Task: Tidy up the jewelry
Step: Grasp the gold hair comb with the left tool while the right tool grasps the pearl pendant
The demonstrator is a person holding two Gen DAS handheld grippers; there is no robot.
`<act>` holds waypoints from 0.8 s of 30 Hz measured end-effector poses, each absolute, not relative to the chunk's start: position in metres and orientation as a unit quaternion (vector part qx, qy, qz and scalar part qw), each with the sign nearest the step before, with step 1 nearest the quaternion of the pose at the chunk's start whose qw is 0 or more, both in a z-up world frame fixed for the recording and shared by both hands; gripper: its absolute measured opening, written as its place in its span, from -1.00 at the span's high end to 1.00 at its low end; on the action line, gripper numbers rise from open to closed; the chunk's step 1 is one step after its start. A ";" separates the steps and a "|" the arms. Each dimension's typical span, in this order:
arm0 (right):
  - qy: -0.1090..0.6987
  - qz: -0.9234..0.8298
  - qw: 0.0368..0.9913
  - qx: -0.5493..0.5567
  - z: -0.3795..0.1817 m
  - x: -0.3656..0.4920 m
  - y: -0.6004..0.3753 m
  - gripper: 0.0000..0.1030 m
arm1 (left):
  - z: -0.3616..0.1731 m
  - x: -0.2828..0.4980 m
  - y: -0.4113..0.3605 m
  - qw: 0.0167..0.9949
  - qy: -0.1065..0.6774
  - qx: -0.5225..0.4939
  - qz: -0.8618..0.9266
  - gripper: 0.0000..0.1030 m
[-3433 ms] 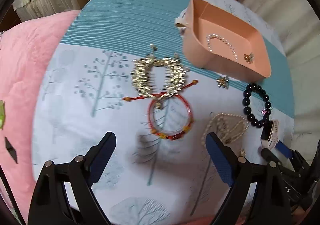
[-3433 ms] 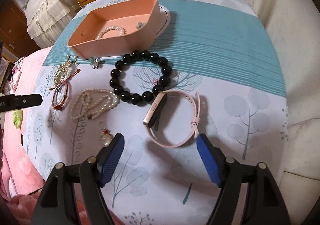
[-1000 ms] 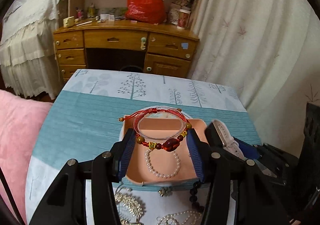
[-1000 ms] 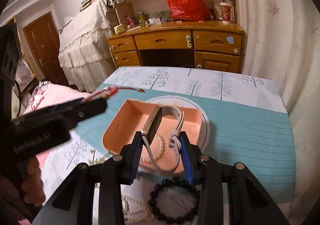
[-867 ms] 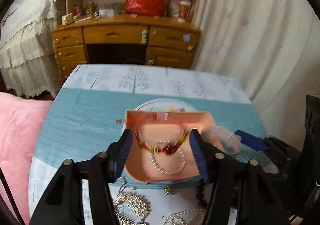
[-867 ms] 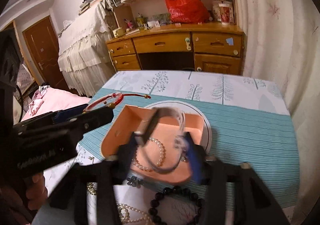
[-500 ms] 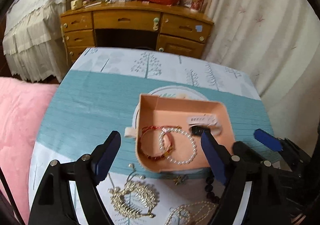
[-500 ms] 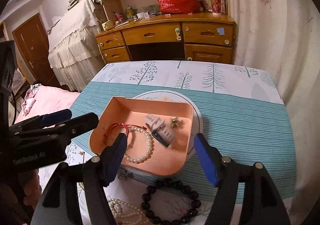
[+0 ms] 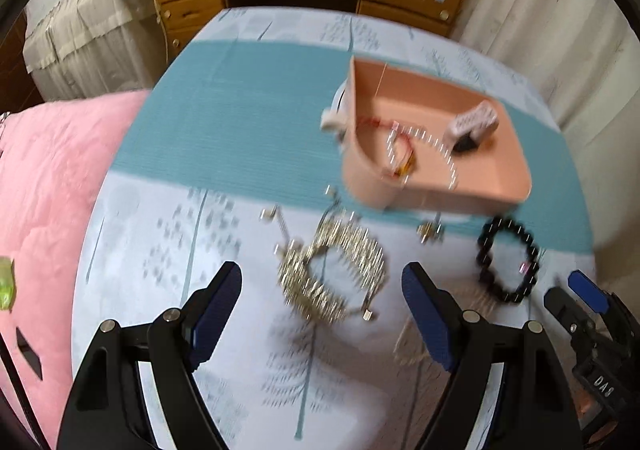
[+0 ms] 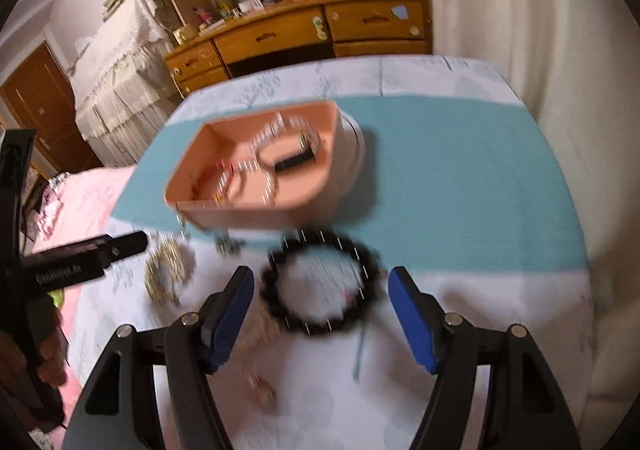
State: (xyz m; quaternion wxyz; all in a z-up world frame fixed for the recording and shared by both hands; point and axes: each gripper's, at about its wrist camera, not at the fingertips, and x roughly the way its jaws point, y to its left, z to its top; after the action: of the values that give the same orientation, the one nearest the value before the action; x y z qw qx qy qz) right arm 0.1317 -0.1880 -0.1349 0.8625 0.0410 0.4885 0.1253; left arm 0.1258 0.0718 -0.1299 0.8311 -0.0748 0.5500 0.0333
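Left wrist view. Left gripper (image 9: 322,292) with its blue-padded fingers spread wide, holding nothing, poised over the gold spiky beaded bracelet (image 9: 334,276) that lies on the tree-print cloth of the surface (image 9: 168,250). Beyond it, the salmon-pink plastic tray (image 9: 516,170) sits on the teal stripe; inside are a red cord bracelet (image 9: 400,154), a ring of small white pearls (image 9: 438,158) and a pale-strapped watch (image 9: 472,126). Small gold flower charm (image 9: 430,231) just in front of the tray. Black round-bead bracelet (image 9: 508,262) to the right; a pale pearl strand (image 9: 416,342) under the right finger, blurred. Tip of the right gripper (image 9: 588,294) at the far right edge.

Right wrist view. Right gripper (image 10: 320,312) likewise wide apart and empty, fingers bracketing the black round-bead bracelet (image 10: 320,286) from above. Tray (image 10: 248,214) behind, contents streaked by motion blur. Gold bracelet (image 10: 168,274) off left, near the left gripper's tip (image 10: 120,244).

Judgement: the pick-up step for the next pair, one piece per gripper. Next move calls for lowering each gripper until a finger sits either side of its bracelet's rim, then pinching across the beads; the spiky piece may snag or slip.
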 end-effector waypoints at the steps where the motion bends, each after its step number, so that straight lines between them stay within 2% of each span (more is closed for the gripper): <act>1: 0.492 0.125 0.861 0.033 -0.138 0.126 -0.188 -0.36 | -0.132 0.121 0.072 0.828 0.555 -0.074 0.035 -0.57; 6: 0.522 0.172 0.834 -0.045 -0.160 0.093 -0.174 -0.36 | -0.144 0.104 0.071 0.817 0.571 -0.071 0.039 -0.57; 17: 0.472 0.240 0.836 -0.145 -0.167 0.057 -0.146 -0.36 | -0.161 0.096 0.064 0.815 0.574 -0.066 0.045 -0.57; 19: 0.464 0.250 0.837 -0.146 -0.166 0.056 -0.144 -0.26 | -0.165 0.095 0.062 0.817 0.572 -0.064 0.046 -0.57; 24: 0.469 0.259 0.830 -0.154 -0.172 0.059 -0.137 0.37 | -0.173 0.099 0.060 0.822 0.565 -0.058 0.049 -0.57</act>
State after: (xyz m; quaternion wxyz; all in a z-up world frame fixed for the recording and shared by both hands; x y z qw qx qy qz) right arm 0.0594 -0.1366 -0.1718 0.8304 -0.1536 0.4688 0.2589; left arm 0.0986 0.0596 -0.1734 0.8219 -0.0578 0.5646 0.0491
